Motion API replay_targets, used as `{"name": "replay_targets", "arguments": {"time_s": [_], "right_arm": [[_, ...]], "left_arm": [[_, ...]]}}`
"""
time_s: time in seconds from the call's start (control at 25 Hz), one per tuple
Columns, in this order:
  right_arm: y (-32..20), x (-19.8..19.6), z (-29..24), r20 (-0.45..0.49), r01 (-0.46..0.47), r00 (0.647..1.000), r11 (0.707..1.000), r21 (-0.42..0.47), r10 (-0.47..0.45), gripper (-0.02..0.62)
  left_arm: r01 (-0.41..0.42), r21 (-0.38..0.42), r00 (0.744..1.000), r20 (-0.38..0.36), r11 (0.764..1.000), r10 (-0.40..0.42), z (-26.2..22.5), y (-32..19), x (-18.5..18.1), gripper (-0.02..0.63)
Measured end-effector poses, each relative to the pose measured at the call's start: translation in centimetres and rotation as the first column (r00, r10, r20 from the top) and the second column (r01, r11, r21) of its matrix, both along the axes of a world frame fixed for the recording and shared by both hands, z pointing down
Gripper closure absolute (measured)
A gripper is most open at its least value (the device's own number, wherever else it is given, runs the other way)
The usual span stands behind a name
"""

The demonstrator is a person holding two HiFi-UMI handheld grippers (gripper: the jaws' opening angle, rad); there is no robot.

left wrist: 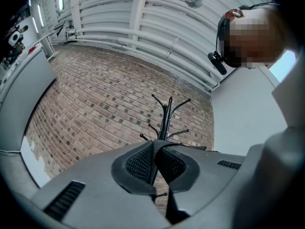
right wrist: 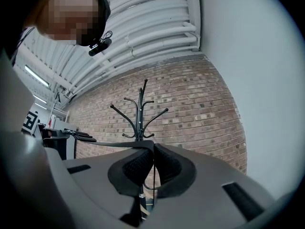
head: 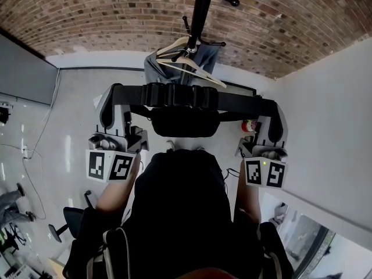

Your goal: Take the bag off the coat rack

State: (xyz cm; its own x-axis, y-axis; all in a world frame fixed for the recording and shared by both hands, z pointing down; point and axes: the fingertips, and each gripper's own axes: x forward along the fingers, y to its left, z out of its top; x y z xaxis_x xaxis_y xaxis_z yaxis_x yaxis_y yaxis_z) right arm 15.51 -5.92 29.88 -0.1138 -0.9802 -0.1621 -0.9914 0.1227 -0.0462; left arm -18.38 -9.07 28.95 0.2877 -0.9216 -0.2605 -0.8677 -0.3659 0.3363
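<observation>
A black bag point(head: 185, 122) hangs from its black strap point(head: 235, 102), which is stretched level between my two grippers; a ribbed shoulder pad point(head: 180, 95) sits at the strap's middle. My left gripper point(head: 111, 106) is shut on the strap's left end, my right gripper point(head: 276, 118) on its right end. In the left gripper view the strap point(left wrist: 190, 148) leaves the shut gripper point(left wrist: 155, 149) to the right. In the right gripper view the strap point(right wrist: 114, 144) runs left from the shut gripper point(right wrist: 153, 149). The black coat rack point(head: 200, 10) stands just behind the bag.
Wooden hangers point(head: 195, 65) and a grey garment point(head: 160, 68) hang on the rack's lower hooks. A brick wall point(head: 87, 16) stands behind the rack and a white wall point(head: 331, 127) on the right. A small red-and-white object point(head: 250, 125) and cables point(head: 35, 150) lie on the floor.
</observation>
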Motion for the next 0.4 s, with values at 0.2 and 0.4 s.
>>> {"name": "replay_targets", "arguments": {"time_s": [0.2,0.4], "right_arm": [[0.6,-0.2,-0.1,-0.005,-0.005,1.0,1.0,0.005,0.005,0.574],[1.5,-0.2,-0.5,0.007,-0.006,1.0,1.0,0.019,0.006,0.574]], "left_arm": [[-0.001,0.013,1.0,0.008,1.0,0.001,-0.5,0.5,-0.2,0.584],[-0.018,0.016,1.0,-0.007,1.0,0.018,-0.9,1.1,-0.1,0.584]]}}
